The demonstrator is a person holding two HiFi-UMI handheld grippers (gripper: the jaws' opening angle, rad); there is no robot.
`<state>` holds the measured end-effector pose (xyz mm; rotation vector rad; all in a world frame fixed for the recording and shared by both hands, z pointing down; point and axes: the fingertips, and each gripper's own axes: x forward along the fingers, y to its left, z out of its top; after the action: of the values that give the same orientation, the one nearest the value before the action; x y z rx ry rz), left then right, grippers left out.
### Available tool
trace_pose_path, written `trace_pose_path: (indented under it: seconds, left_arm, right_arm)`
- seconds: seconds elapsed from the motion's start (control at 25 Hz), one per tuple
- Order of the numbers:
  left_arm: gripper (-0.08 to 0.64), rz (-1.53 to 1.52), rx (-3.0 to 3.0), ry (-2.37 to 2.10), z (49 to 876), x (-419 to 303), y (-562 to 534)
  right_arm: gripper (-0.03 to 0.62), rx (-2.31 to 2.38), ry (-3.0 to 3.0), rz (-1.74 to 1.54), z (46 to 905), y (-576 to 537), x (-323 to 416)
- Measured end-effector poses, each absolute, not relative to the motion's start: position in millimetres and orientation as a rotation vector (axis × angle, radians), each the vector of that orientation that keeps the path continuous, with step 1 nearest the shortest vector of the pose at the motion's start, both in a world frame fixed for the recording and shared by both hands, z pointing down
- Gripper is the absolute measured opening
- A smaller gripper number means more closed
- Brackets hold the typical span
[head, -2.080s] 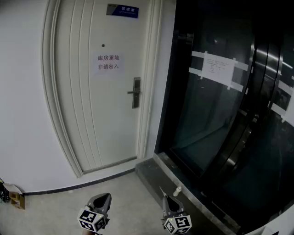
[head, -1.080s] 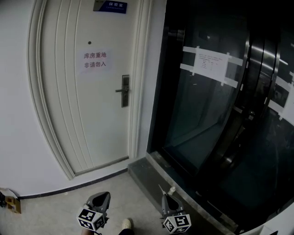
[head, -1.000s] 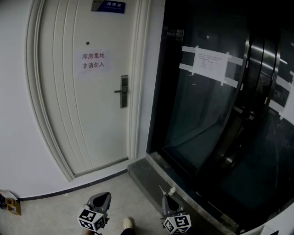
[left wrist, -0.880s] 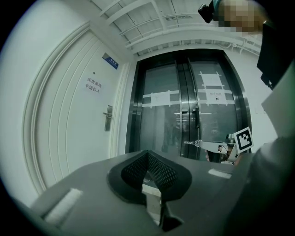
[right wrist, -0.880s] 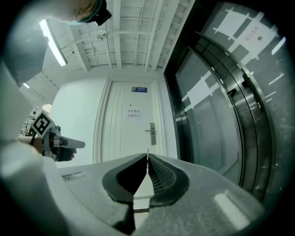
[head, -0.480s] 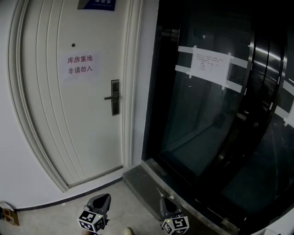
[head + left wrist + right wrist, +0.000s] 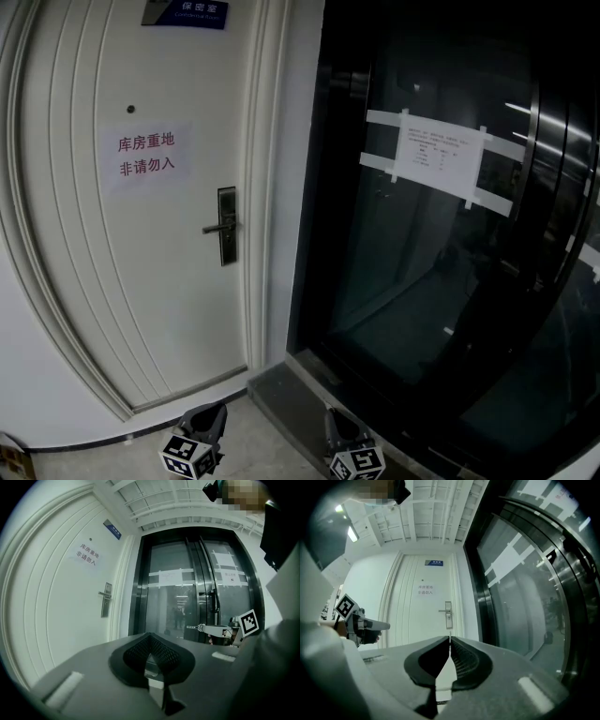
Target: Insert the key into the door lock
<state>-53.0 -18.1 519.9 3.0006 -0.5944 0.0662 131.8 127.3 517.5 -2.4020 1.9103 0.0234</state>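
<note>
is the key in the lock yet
No, the key sits in the right gripper, well short of the lock.

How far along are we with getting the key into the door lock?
Done: the key is pinched in the shut right gripper. In hand: the approach. The lock on the white door is well ahead, with nothing touching it. Left: close in, line up, insert. The left gripper is shut and empty.

The head camera looks forward and down at the white door (image 7: 141,281) from well back. The right gripper view, lower, faces that door squarely. The left gripper view aims level at the glass doors (image 7: 187,597) right of it, with the door at its left edge. All three share the door's handle (image 7: 223,226).
</note>
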Motion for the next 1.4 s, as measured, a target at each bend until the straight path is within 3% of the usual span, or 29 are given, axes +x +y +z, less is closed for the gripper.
trace_pose_path:
  seconds: [1.4]
  left_arm:
    - [0.003,0.017,2.891,-0.96,520.1,37.8,-264.9]
  right_arm:
    - [0.011,-2.217,2.189,0.076,520.2,-166.8,272.5]
